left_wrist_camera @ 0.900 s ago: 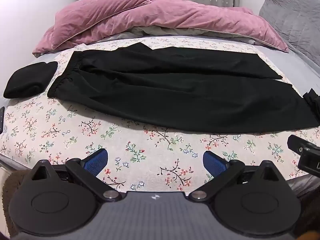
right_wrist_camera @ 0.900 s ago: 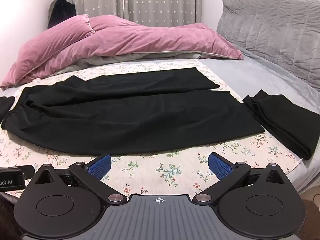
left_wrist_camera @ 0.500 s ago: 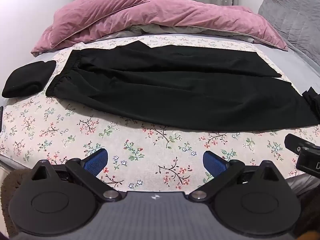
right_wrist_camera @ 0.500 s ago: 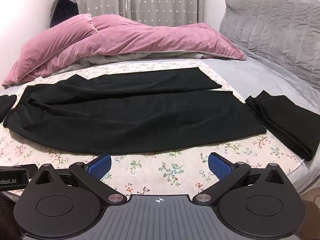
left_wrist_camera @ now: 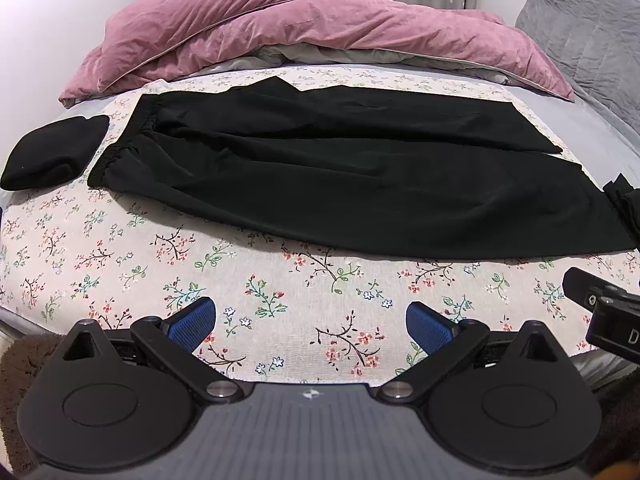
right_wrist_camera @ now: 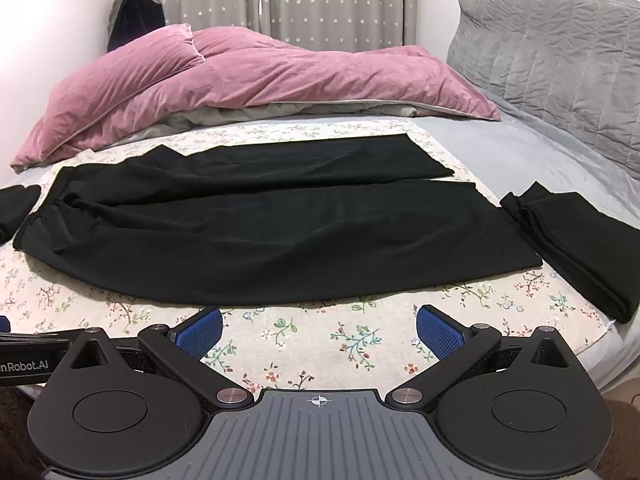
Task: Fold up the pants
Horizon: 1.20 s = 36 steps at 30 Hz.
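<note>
- Pants (left_wrist_camera: 340,176) flat on bed (left_wrist_camera: 120,264), waistband left.
- Left hand-held gripper (left_wrist_camera: 311,322) spread wide, empty, near edge.
- Right hand-held gripper (right_wrist_camera: 319,330) likewise apart, empty.

Black pants (left_wrist_camera: 340,172) lie spread flat on floral bed sheet (left_wrist_camera: 240,280), ahead of my left claw (left_wrist_camera: 311,326) and beyond its open fingers, not touching. Elastic gathered waistband toward far left of claw; both legs run rightward. Near leg wide and smooth, hem ahead-right; far leg partly tucked behind it, hem further back. From my right claw (right_wrist_camera: 319,330), pants (right_wrist_camera: 248,232) sit ahead and to left, fabric mostly unwrinkled.
</note>
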Tool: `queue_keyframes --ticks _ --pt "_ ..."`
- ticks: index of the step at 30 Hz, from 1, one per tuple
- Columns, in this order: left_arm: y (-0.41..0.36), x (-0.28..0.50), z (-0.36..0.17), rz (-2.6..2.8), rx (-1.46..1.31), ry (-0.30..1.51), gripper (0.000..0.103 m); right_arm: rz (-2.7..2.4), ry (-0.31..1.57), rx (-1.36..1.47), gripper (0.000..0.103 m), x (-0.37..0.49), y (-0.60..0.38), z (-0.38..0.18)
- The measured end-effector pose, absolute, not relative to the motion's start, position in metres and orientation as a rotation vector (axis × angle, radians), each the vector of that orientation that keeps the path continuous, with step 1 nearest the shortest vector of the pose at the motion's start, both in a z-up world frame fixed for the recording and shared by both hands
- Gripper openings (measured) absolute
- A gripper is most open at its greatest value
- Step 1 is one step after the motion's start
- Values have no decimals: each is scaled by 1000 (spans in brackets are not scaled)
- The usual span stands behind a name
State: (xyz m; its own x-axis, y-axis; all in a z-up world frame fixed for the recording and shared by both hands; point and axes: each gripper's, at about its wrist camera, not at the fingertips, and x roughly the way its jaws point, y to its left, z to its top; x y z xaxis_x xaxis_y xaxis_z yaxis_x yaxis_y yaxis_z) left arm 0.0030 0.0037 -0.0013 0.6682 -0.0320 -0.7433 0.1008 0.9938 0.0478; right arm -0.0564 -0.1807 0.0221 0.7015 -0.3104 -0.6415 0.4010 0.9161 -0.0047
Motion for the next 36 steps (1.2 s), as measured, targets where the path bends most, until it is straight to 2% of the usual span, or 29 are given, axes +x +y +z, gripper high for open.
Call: queue_keyframes --ticks 36 --pt "6 2 -4 -72 89 843 103 -385 695 131 103 -56 -176 21"
